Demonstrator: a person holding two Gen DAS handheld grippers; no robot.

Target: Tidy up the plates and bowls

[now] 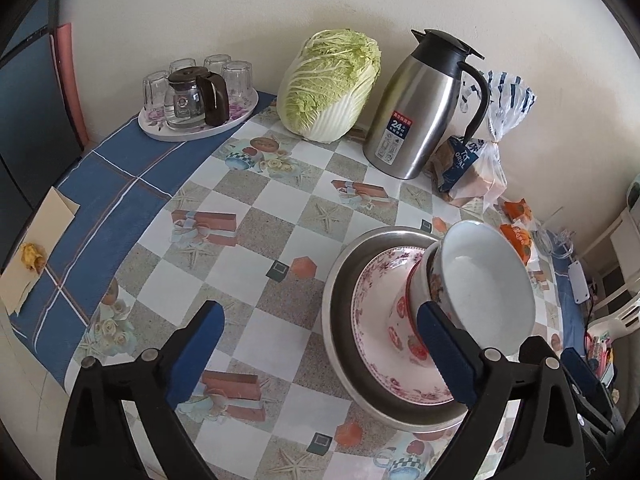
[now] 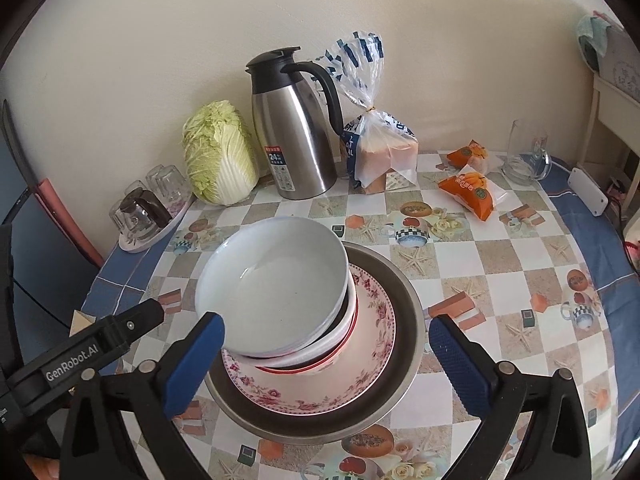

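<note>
Where a cream wall meets the table (image 2: 500, 264), a checked, picture-printed cloth with blue borders carries a cabbage (image 2: 218, 152), a steel jug (image 2: 294, 136), bagged bread (image 2: 384, 148) and orange packets (image 2: 470, 194). Mid-table, a white bowl (image 2: 272, 284) leans atop patterned bowls on a floral plate (image 2: 360, 360) inside a metal pan (image 2: 408, 312). Both the left gripper (image 1: 320, 354) and right gripper (image 2: 326, 364) stand wide apart, holding nothing. Only the left view shows a yellow scrap on paper (image 1: 34, 258); only the right shows a glass mug (image 2: 526, 156).
</note>
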